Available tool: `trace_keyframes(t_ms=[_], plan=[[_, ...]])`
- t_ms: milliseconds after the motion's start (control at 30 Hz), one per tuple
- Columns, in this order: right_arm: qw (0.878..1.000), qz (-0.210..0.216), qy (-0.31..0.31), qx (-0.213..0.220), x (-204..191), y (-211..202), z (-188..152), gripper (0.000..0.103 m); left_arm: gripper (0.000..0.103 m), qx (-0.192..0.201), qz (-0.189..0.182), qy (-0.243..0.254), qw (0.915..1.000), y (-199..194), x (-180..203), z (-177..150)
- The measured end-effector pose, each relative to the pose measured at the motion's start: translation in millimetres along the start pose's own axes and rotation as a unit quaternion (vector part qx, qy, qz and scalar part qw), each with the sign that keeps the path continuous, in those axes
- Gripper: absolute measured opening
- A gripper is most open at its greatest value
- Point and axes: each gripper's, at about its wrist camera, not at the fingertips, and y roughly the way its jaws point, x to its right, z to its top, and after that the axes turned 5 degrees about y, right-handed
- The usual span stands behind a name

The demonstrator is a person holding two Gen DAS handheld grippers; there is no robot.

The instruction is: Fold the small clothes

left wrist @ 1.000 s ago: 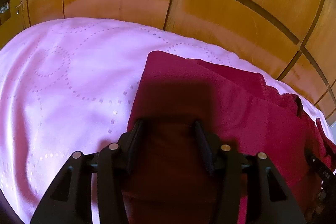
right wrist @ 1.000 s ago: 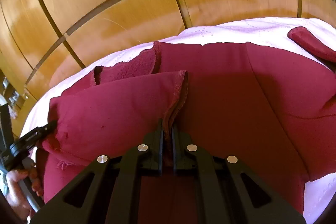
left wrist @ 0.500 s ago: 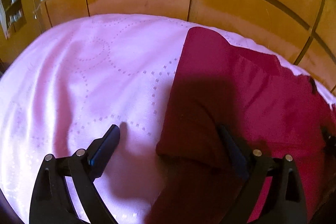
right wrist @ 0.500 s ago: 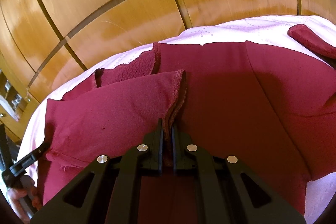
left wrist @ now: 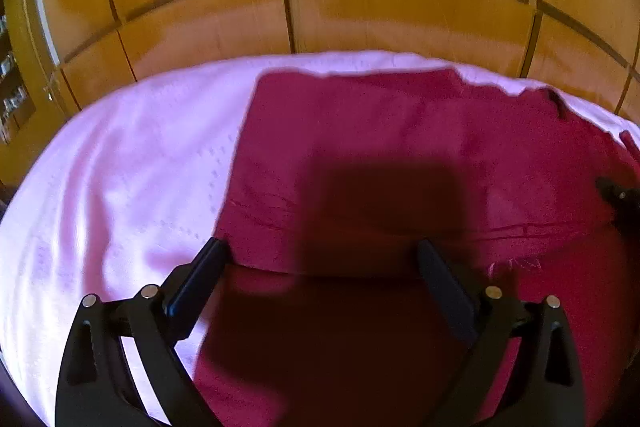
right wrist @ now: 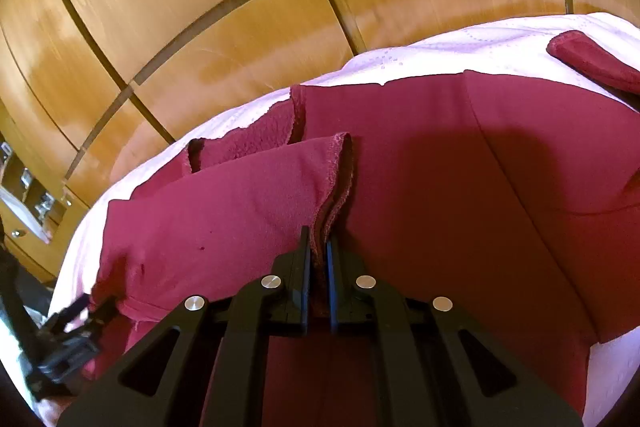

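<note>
A dark red garment [left wrist: 380,147] lies spread on a pale pink bedsheet [left wrist: 120,187]. My left gripper [left wrist: 320,255] is wide open just above the garment's left part, holding nothing. In the right wrist view my right gripper [right wrist: 319,247] is shut on the raw edge of a folded-over flap [right wrist: 240,211] of the red garment [right wrist: 480,167]. The left gripper [right wrist: 76,323] shows at the lower left there, beside the flap's corner. A red sleeve end [right wrist: 592,63] lies at the far right.
A wooden panelled wardrobe [left wrist: 320,7] stands right behind the bed. It also fills the top of the right wrist view [right wrist: 240,7]. The pink sheet [right wrist: 480,47] shows beyond the garment. Shelving [left wrist: 12,87] is at the far left.
My left gripper opened wide, let go of the garment and swung right over it. My right gripper stayed shut on the flap edge.
</note>
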Motion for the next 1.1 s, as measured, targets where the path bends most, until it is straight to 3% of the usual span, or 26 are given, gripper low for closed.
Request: trace_keyframes(t_ms=[200,300,333,400,533,667,867,900,1000,1100], plan=[[1.000,0.016,0.017,0.002,6.3,-5.5,-1.1,0.008,0.099,0.001,-0.011,-0.013,0.9999,1.2,-6.6,-3.7],[0.998,0.042,0.036,-0.001,12.8,-13.0,-0.7,0.030,0.100,-0.001,-0.015,-0.017,0.9997,2.8,-9.0,-4.4],[0.998,0.048,0.036,-0.003,13.6,-16.4,-0.6,0.043,0.100,-0.001,-0.017,-0.018,0.9997,5.5,-8.1,-4.0],[0.999,0.040,0.020,0.002,12.2,-27.7,-1.3,0.060,0.101,-0.003,-0.021,-0.021,0.9996,6.9,-7.6,-3.6],[1.000,0.031,-0.005,0.000,16.1,-46.7,-0.1,0.060,0.101,-0.005,-0.036,-0.033,0.9988,11.3,-12.0,-2.4],[1.000,0.006,-0.024,0.013,29.6,-70.3,10.9,0.060,0.101,-0.004,-0.032,-0.030,0.9990,10.9,-10.7,-1.5],[0.994,-0.079,-0.056,0.042,58.1,-110.0,42.8,0.060,0.101,0.006,-0.035,-0.035,0.9988,1.9,-10.6,-0.5],[0.992,-0.099,-0.057,0.045,66.1,-117.0,51.0,0.065,0.101,0.008,-0.040,-0.037,0.9985,-0.2,-11.8,0.0],[0.986,-0.140,-0.042,0.080,96.1,-137.0,72.8,0.075,0.100,0.036,-0.050,-0.046,0.9970,-18.9,-15.1,2.8],[0.980,-0.180,-0.001,0.086,133.6,-143.9,93.9,0.076,0.100,0.070,-0.061,-0.042,0.9948,-35.8,-9.3,-1.2]])
